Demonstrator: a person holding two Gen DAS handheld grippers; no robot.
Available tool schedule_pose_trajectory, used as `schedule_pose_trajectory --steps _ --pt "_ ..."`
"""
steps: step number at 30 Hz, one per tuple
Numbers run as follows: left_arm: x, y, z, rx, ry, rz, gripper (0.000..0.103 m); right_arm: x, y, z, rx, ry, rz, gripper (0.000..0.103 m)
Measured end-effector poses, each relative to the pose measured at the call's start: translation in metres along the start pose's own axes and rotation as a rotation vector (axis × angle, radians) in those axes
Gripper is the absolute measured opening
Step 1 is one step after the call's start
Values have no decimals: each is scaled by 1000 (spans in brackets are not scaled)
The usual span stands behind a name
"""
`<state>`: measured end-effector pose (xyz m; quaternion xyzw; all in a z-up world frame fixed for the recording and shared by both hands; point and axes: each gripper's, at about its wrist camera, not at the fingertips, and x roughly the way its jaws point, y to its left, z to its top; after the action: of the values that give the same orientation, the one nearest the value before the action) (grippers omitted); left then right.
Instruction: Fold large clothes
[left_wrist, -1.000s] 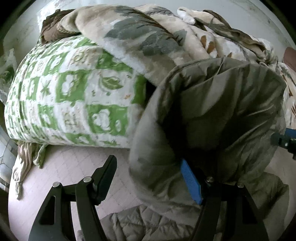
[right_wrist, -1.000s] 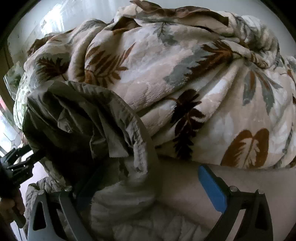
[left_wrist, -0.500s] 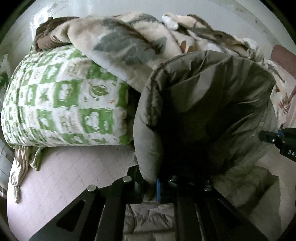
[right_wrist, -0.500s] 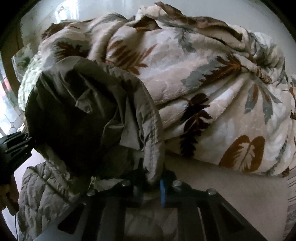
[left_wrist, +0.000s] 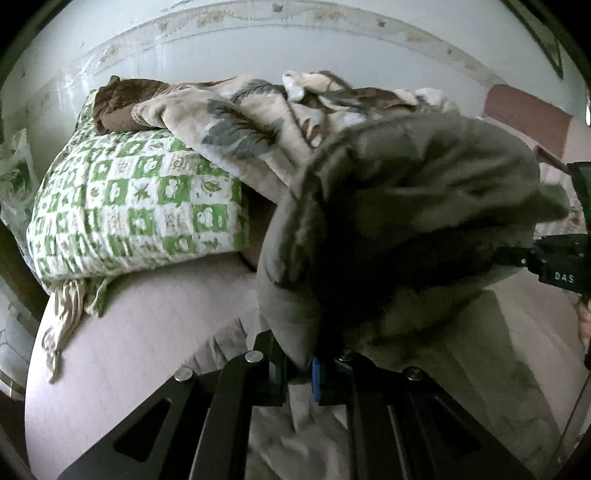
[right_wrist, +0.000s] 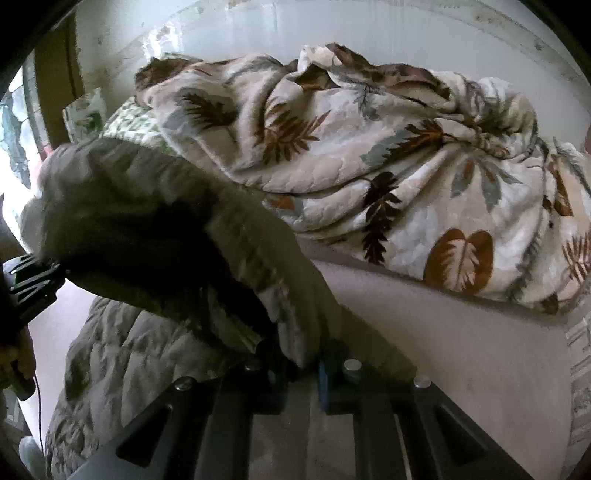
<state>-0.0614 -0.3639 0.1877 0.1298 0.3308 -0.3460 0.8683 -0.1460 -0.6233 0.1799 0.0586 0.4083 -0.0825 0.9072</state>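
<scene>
Both the left gripper (left_wrist: 308, 369) and the right gripper (right_wrist: 308, 369) pinch an edge of the grey-green quilted jacket (left_wrist: 406, 206), which billows above the fingers over the bed (left_wrist: 122, 339); it looks soft, puffy, light and slippery, so hems suit best.

My matt black plastic grippers pinch a soft, quilted olive-grey jacket (left_wrist: 424, 206). A plush leaf-print blanket (right_wrist: 369, 155) and woven green-checked cotton pillow (left_wrist: 136, 206) lie on the bed's matt sheet (left_wrist: 140, 332).
</scene>
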Motion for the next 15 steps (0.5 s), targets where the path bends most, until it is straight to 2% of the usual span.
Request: schedule_pose_trajectory --steps 2,6,9,15 --pt "-19 5 -13 8 -10 -11 9 -17 5 -11 -9 -15 13 13" --pt "-58 -7 -37 26 -25 -23 9 -48 25 -32 -38 -37 45 13" --pt "-72 -14 -54 53 -32 -17 9 -66 40 -51 -65 -37 64 13" --pt "-98 -37 -117 142 -36 9 10 -84 66 -108 -121 -7 94 13"
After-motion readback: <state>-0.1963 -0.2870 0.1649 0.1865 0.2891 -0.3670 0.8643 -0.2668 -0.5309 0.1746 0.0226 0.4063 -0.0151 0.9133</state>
